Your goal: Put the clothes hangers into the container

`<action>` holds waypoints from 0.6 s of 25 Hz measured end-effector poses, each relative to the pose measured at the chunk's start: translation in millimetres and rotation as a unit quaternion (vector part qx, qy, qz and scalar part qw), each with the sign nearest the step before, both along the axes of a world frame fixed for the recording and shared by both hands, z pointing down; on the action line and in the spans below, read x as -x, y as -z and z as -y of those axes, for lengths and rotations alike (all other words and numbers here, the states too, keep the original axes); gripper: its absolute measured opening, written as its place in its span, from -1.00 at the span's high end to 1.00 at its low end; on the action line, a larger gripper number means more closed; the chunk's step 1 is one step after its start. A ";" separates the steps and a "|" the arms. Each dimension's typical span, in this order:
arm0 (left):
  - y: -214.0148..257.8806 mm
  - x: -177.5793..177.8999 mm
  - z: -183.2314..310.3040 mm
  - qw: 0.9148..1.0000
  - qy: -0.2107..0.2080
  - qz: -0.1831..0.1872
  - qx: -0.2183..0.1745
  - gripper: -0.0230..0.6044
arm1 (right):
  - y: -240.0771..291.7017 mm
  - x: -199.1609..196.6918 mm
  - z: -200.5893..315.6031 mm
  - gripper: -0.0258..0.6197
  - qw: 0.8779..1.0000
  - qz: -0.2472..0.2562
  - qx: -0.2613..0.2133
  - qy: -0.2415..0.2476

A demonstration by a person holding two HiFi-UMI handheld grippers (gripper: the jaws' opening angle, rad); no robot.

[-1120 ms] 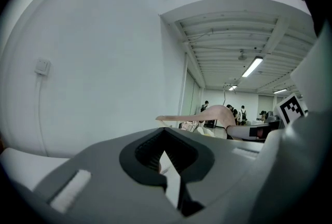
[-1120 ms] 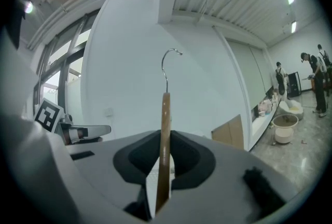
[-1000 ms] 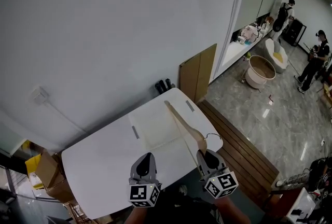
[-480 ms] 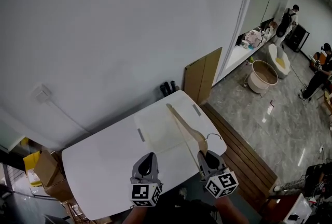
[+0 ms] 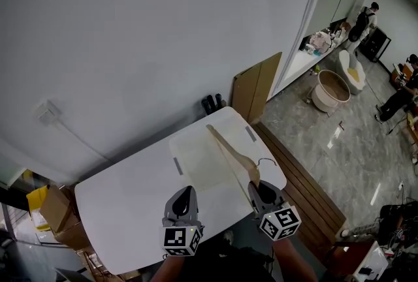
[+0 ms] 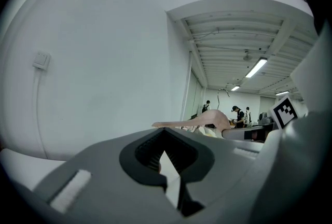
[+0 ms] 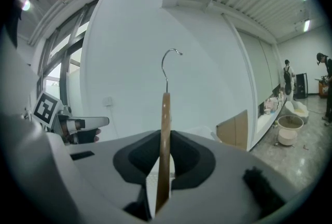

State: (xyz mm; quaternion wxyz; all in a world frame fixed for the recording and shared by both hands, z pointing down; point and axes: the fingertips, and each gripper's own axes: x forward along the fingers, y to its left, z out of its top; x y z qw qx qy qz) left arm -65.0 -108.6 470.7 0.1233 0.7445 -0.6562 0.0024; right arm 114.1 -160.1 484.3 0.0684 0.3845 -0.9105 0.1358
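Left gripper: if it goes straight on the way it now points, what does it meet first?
Likely the near edge of the pale container on the table, just ahead of the left gripper; depth is unclear.

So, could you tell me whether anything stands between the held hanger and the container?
Nothing visible does: the wooden hanger, clamped in the right gripper, extends over the container on the white table.

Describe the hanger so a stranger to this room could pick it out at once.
Find the white table against the white wall, then the pale shallow container on it. Over its right side, the right gripper grips a wooden hanger: the only tan thing above the table, with a wire hook.
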 end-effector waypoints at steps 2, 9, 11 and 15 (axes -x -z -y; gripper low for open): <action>-1.3 0.3 2.8 1.000 -0.002 0.001 0.001 0.91 | -1.0 2.1 3.8 0.73 1.000 -0.005 0.002 0.003; -7.1 5.6 15.6 1.000 -0.002 0.001 0.006 0.91 | -7.6 15.4 20.6 0.73 0.999 -0.023 0.011 0.022; -8.8 8.0 18.8 1.000 -0.002 0.000 0.008 0.91 | -9.8 20.2 24.8 0.73 0.999 -0.028 0.014 0.030; -12.3 12.2 26.9 1.000 0.000 0.003 0.010 0.91 | -13.9 29.2 34.6 0.73 0.998 -0.036 0.017 0.042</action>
